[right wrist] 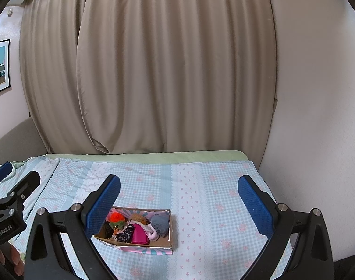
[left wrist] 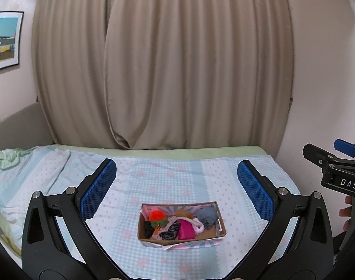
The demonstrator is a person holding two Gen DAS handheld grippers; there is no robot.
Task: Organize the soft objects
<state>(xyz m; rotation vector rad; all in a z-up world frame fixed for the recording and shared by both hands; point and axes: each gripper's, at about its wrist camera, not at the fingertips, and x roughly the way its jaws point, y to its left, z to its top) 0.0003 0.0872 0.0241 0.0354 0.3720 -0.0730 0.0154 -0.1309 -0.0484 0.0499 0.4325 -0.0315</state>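
Observation:
A shallow cardboard box (left wrist: 221, 221) (right wrist: 170, 224) sits on the bed and holds several soft items: an orange pompom (left wrist: 156, 215) (right wrist: 115, 216), a grey cloth bundle (left wrist: 206, 214) (right wrist: 160, 223), a magenta pouch (left wrist: 185, 229) (right wrist: 139, 233), a pink fluffy piece (left wrist: 198, 226) (right wrist: 153, 234), and dark scrunchies (left wrist: 169, 231) (right wrist: 124, 232). My left gripper (left wrist: 176, 182) is open and empty, held above and in front of the box. My right gripper (right wrist: 178, 198) is open and empty, above the bed with the box by its left finger.
The bed (left wrist: 177, 177) (right wrist: 200, 186) has a light blue checked sheet with pink flowers. Beige curtains (left wrist: 163, 65) hang behind it. A white wall (right wrist: 317, 105) stands at the right. Crumpled green fabric (left wrist: 4, 159) lies at the far left.

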